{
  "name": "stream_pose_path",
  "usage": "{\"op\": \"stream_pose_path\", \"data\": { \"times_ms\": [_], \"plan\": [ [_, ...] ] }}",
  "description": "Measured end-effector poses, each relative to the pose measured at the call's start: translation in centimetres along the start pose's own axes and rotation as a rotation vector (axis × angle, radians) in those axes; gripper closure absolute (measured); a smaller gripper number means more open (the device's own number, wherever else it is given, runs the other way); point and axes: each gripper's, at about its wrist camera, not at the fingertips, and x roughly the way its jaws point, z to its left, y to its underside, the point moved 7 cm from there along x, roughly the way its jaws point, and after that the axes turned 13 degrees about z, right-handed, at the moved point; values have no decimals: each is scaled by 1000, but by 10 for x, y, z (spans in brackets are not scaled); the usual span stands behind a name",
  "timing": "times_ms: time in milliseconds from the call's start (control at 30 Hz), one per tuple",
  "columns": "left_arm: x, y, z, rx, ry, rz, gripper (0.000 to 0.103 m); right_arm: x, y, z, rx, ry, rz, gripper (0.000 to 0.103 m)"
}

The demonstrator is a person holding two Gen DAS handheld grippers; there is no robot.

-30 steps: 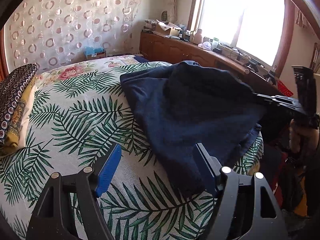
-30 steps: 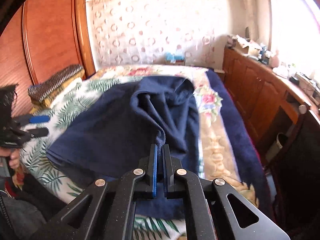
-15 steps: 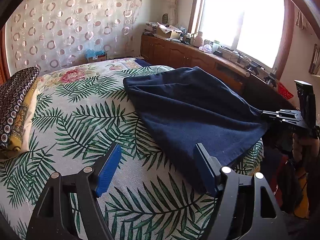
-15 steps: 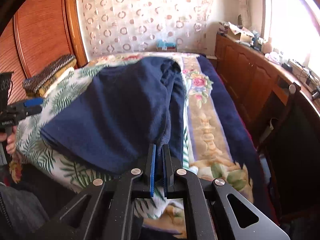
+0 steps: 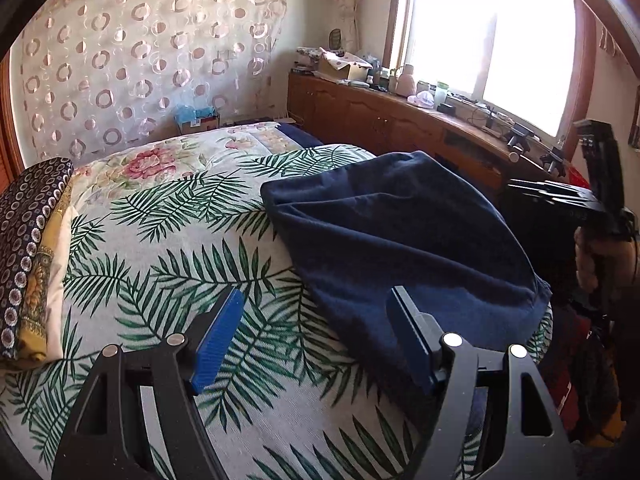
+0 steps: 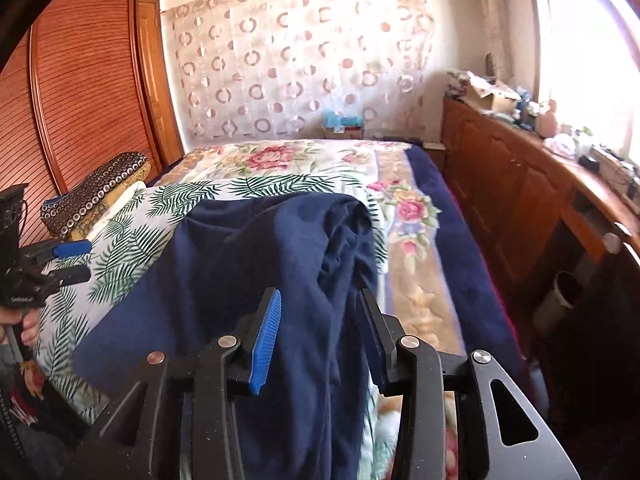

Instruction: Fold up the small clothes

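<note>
One navy garment [image 5: 392,240] lies on one bed [image 5: 168,248]. The left gripper [image 5: 316,340] has its fingers wide apart, empty; the right gripper [image 6: 320,336] is opening, its fingers either side of the garment's edge without pressing it.

No text, label, brand or number can be read anywhere. The left claw's [image 6: 70,260] body bears a small pale marking in the right wrist view, too tiny and blurred to make out.
</note>
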Motion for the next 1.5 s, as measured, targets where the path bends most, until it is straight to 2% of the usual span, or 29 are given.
{"op": "stream_pose_path", "data": {
  "times_ms": [133,233,300,500,533,567,600,633,667,700,800,967,1133,1200,1267,1367,1433,1467,1500],
  "plan": [
    [10,-14,7,0,-24,15,28,37,-29,-9,25,-17,11,62],
    [20,-26,13,-7,-28,27,28,60,-48,-18,63,-83,25,62],
    [26,-34,17,-9,-31,34,28,74,-60,-23,70,-96,46,62],
    [46,-54,21,-8,-21,53,28,106,-70,-21,24,-141,110,63],
    [50,-57,21,-7,-19,57,28,109,-71,-22,17,-145,110,65],
    [54,-59,21,-6,-16,61,28,111,-73,-21,9,-160,110,75],
    [57,-60,20,-5,-14,65,28,113,-76,-21,4,-176,110,76],
    [61,-63,20,-2,-12,71,28,113,-76,-22,1,-194,105,86],
    [64,-64,20,0,-12,74,28,112,-77,-22,-5,-213,99,101],
    [67,-66,19,3,-12,77,28,112,-77,-24,-10,-226,96,101],
    [71,-69,19,7,-9,77,28,97,-78,-31,-29,-181,54,101],
    [75,-78,25,6,-15,70,28,68,-87,-66,-4,-9,-2,101],
    [84,-90,32,5,-18,79,28,82,-88,-70,-12,18,18,101],
    [89,-96,34,7,-26,84,28,86,-89,-71,-1,48,22,96],
    [93,-103,36,8,-25,85,28,88,-90,-66,16,51,9,70],
    [101,-110,39,6,-26,94,28,95,-89,-61,32,35,17,49],
    [108,-112,41,4,-20,107,28,104,-87,-59,31,9,48,47],
    [111,-112,42,-3,-15,115,31,111,-86,-59,31,1,63,47],
    [116,-112,44,-13,-6,128,40,117,-85,-59,31,-4,79,47]
  ]
}}
